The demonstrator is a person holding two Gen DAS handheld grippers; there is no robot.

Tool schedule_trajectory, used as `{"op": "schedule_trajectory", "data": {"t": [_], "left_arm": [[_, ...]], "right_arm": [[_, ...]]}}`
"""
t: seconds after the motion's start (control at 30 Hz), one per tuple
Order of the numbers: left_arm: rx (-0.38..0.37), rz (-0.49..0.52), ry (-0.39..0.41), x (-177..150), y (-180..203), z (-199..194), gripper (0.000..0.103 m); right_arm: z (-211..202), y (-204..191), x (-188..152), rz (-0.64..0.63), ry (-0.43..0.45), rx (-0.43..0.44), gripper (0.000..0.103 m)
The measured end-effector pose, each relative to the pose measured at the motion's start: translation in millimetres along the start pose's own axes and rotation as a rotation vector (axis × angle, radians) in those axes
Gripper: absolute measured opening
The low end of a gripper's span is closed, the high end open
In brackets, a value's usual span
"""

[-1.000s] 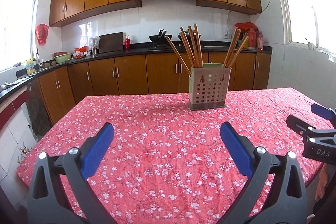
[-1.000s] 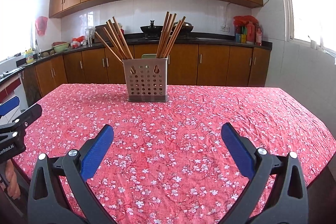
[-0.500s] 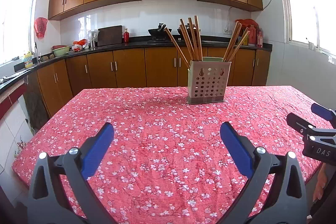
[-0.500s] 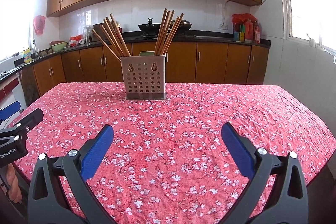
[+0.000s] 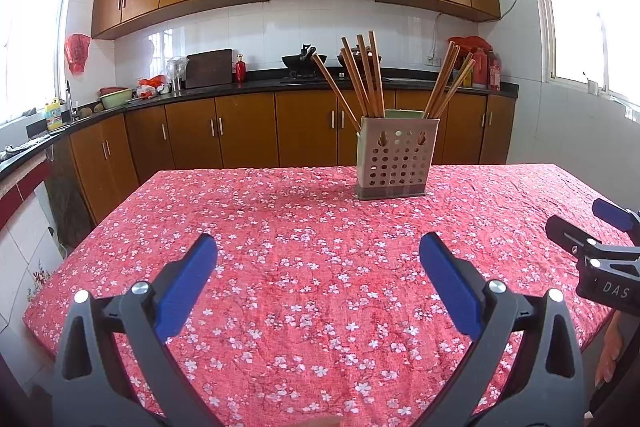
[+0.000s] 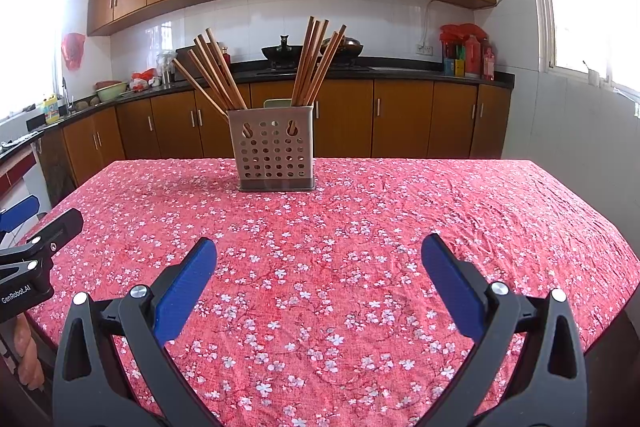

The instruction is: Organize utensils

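Observation:
A perforated utensil holder (image 5: 394,157) stands at the far side of the table with the red flowered cloth (image 5: 304,227). Several wooden chopsticks (image 5: 362,79) stand in it in two bunches, left and right. It also shows in the right wrist view (image 6: 274,155), with the chopsticks (image 6: 312,63). My left gripper (image 5: 318,255) is open and empty above the near part of the table. My right gripper (image 6: 318,259) is open and empty too, to the right of the left one (image 5: 600,251).
Kitchen counters with brown cabinets (image 5: 240,131) run behind the table, with a wok (image 5: 304,59) and bottles (image 5: 486,69) on top. The table's left edge (image 5: 80,247) drops to a tiled floor. The left gripper shows at the left edge of the right wrist view (image 6: 36,243).
Both wrist views have tilted up a little, so the holder sits lower in each frame. Both grippers stay open and empty.

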State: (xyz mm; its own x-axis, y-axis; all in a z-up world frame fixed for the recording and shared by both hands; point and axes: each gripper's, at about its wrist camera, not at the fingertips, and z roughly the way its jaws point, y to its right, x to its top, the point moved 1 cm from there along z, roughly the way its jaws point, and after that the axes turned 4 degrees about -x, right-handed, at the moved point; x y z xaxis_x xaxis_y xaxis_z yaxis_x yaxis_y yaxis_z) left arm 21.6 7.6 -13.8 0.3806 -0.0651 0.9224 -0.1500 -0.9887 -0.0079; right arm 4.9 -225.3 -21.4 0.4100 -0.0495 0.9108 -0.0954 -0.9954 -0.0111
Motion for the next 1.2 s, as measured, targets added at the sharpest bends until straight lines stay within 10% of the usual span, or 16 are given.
{"op": "schedule_trajectory", "data": {"t": [1.2], "left_arm": [[-0.003,0.0,-0.005,0.4,2.9,4.9,0.099]], "right_arm": [[1.2,0.5,-2.5,0.009,-0.007,-0.003,0.101]]}}
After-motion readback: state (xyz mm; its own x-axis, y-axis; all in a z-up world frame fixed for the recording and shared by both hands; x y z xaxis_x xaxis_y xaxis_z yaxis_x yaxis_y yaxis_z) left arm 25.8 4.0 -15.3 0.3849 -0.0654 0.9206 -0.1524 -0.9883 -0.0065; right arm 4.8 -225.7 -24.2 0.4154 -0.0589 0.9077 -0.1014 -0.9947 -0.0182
